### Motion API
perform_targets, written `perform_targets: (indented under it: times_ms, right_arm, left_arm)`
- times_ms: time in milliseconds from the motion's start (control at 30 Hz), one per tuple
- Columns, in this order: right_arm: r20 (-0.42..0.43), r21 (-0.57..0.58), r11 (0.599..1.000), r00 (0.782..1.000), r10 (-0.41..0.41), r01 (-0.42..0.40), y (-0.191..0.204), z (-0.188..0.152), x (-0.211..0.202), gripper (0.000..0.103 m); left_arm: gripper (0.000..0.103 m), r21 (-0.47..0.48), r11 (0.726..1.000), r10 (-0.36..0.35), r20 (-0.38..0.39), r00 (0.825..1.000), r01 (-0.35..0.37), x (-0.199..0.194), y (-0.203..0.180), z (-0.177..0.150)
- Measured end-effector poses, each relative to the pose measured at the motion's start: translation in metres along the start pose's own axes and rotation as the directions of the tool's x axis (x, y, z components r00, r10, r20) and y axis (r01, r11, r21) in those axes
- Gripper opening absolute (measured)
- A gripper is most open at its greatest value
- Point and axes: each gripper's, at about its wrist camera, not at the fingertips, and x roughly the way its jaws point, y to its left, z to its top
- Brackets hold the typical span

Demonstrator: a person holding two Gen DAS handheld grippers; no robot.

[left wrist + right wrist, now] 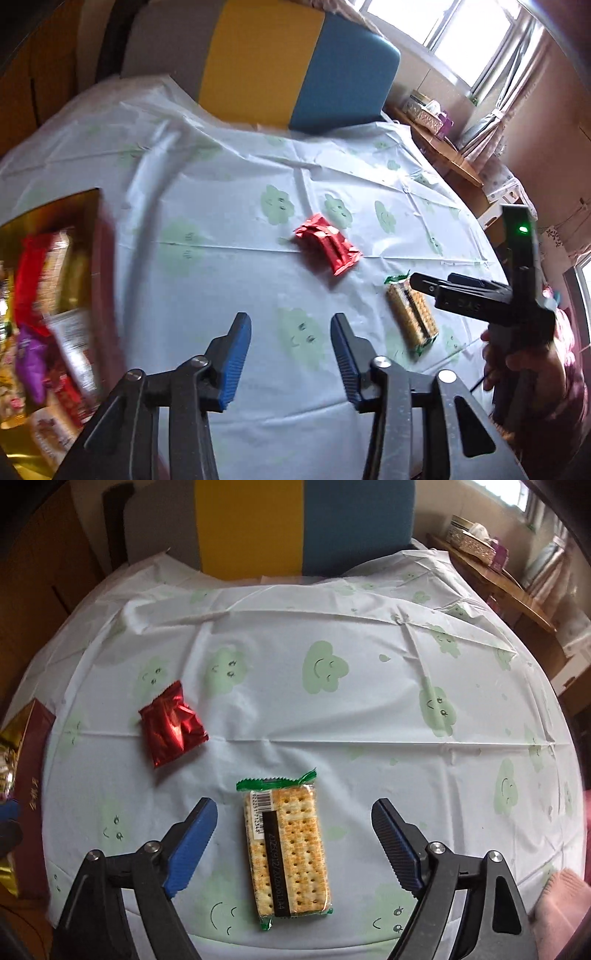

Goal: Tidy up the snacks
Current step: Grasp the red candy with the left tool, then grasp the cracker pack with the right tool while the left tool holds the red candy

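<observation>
**Inspector:** Nearest the right wrist lens, the right gripper (293,843) stands wide open and empty, straddling the clear-wrapped rectangular cracker packet with green ends (286,849). Pads touch nothing.

**Clerk:** Packet's long axis?

**Inspector:** Twelve to six, in line with the fingers, flat on the pale cloud-printed tablecloth (369,720). The gripper points steeply down; closing across the short width looks feasible.

**Clerk:** Other items?

**Inspector:** Crinkled red foil pouch (173,728) at ten o'clock, well apart. The left gripper (291,354) is partly open, empty, above bare cloth; the gold-lined snack box (51,295) sits at its nine o'clock.
</observation>
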Motion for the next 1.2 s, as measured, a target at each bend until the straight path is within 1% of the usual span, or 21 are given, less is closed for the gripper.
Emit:
perform_targets:
  times_ms: [100, 167, 233, 300, 333, 433, 467, 533, 600, 667, 700, 767, 800, 833, 900, 967, 1033, 1133, 1200]
  right_arm:
    - [0.026, 0.054, 0.998, 0.999, -0.024, 0.023, -0.012, 0.006, -0.006, 0.086]
    - [0.038, 0.084, 0.996, 0.999, -0.019, 0.016, -0.017, 0.008, -0.009, 0.086]
    - [0.043, 0.102, 0.995, 0.999, 0.000, -0.004, -0.020, 0.009, -0.012, 0.086]
    - [0.043, 0.105, 0.994, 0.999, 0.021, -0.025, -0.019, 0.010, -0.012, 0.087]
    - [0.045, 0.106, 0.994, 0.999, 0.023, -0.028, -0.020, 0.010, -0.013, 0.087]
    - [0.054, 0.122, 0.992, 0.998, 0.031, -0.038, -0.023, 0.011, -0.014, 0.087]
    - [0.055, 0.132, 0.990, 0.998, 0.039, -0.046, -0.024, 0.011, -0.015, 0.087]
    - [0.055, 0.146, 0.988, 0.997, 0.049, -0.057, -0.027, 0.011, -0.014, 0.087]
    - [0.048, 0.147, 0.988, 0.998, 0.051, -0.058, -0.027, 0.011, -0.013, 0.087]
    - [0.049, 0.149, 0.987, 0.998, 0.045, -0.052, -0.027, 0.011, -0.013, 0.087]
    - [0.049, 0.150, 0.987, 0.998, 0.046, -0.053, -0.028, 0.011, -0.013, 0.088]
    - [0.047, 0.157, 0.986, 0.998, 0.038, -0.045, -0.030, 0.011, -0.012, 0.088]
    - [0.043, 0.158, 0.987, 0.998, 0.034, -0.041, -0.030, 0.011, -0.011, 0.088]
    - [0.038, 0.155, 0.987, 0.999, 0.033, -0.039, -0.031, 0.011, -0.010, 0.088]
    - [0.028, 0.149, 0.988, 0.999, 0.027, -0.031, -0.030, 0.011, -0.008, 0.088]
    - [0.022, 0.137, 0.990, 0.999, 0.027, -0.029, -0.028, 0.010, -0.006, 0.088]
    - [0.011, 0.125, 0.992, 1.000, 0.026, -0.027, -0.026, 0.009, -0.003, 0.087]
    - [-0.035, 0.085, 0.996, 0.999, 0.031, -0.028, -0.019, 0.006, 0.005, 0.087]
    - [-0.072, 0.043, 0.998, 0.996, 0.047, -0.044, -0.010, 0.002, 0.012, 0.087]
  left_arm:
    - [0.044, -0.040, 0.999, -0.023, -0.044, 0.999, 0.021, 0.030, -0.010, 0.016]
    - [0.044, -0.093, 0.995, -0.029, -0.079, 0.996, 0.022, 0.054, -0.014, 0.030]
    - [0.045, -0.129, 0.991, -0.044, -0.083, 0.996, 0.033, 0.070, -0.017, 0.041]
    - [0.045, -0.167, 0.986, -0.044, -0.097, 0.994, 0.028, 0.087, -0.020, 0.051]
    - [0.045, -0.188, 0.982, -0.057, -0.096, 0.994, 0.038, 0.095, -0.022, 0.057]
    - [0.047, -0.243, 0.970, -0.043, -0.096, 0.994, 0.019, 0.114, -0.025, 0.069]
    - [0.047, -0.255, 0.967, -0.042, -0.088, 0.995, 0.018, 0.116, -0.026, 0.072]
    - [0.049, -0.258, 0.966, -0.014, -0.074, 0.997, -0.006, 0.122, -0.032, 0.079]
    - [0.054, -0.227, 0.973, 0.020, -0.088, 0.996, -0.039, 0.133, -0.040, 0.083]
    - [0.054, -0.191, 0.978, 0.067, -0.112, 0.991, -0.088, 0.145, -0.046, 0.081]
    - [0.054, -0.163, 0.981, 0.087, -0.118, 0.989, -0.106, 0.149, -0.050, 0.080]
    - [0.053, -0.063, 0.988, 0.134, -0.099, 0.986, -0.140, 0.148, -0.062, 0.075]
    - [0.041, -0.010, 0.988, 0.155, -0.091, 0.984, -0.157, 0.147, -0.066, 0.070]
    - [0.041, 0.022, 0.986, 0.164, -0.077, 0.983, -0.163, 0.145, -0.067, 0.066]
    - [0.039, 0.061, 0.989, 0.138, -0.061, 0.989, -0.134, 0.138, -0.066, 0.056]
    - [0.039, 0.090, 0.988, 0.134, -0.050, 0.990, -0.129, 0.124, -0.062, 0.044]
    - [0.038, 0.116, 0.983, 0.145, -0.031, 0.989, -0.140, 0.110, -0.058, 0.031]
    - [0.038, 0.149, 0.975, 0.165, -0.007, 0.986, -0.162, 0.088, -0.047, 0.004]
    - [0.038, 0.170, 0.968, 0.186, 0.012, 0.982, -0.185, 0.072, -0.039, -0.017]
